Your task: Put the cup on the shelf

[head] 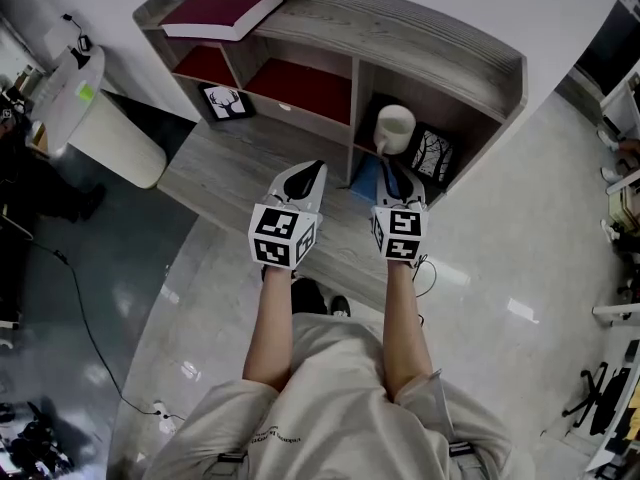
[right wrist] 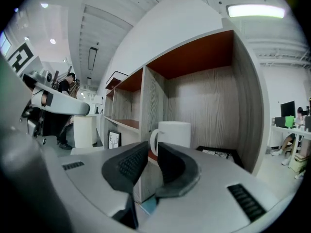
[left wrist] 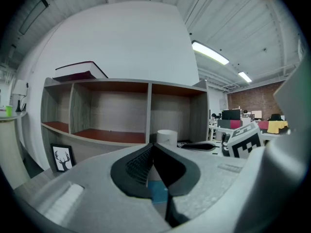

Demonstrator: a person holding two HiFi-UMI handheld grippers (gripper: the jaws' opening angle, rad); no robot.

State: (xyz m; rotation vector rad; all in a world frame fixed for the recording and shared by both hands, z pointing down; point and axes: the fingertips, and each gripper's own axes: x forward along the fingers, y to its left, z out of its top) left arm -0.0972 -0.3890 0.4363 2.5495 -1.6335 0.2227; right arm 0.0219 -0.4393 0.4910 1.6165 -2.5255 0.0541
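The right hand-held gripper point(right wrist: 153, 148) has its jaws pinched on the handle of the cup point(right wrist: 176, 133), which stands upright inside the right compartment of the shelf point(head: 430, 46), just beside a framed picture point(head: 433, 155) (whether it rests on the board is unclear). The left hand-held gripper point(left wrist: 152, 147) is closed and empty, in front of the shelf's middle.

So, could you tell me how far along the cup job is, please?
Done: the cup is at the shelf's right-hand compartment. In hand: the right tongs seem closed on its handle; its base is hidden. Remaining: set down, release, withdraw. The left tongs are shut, empty.
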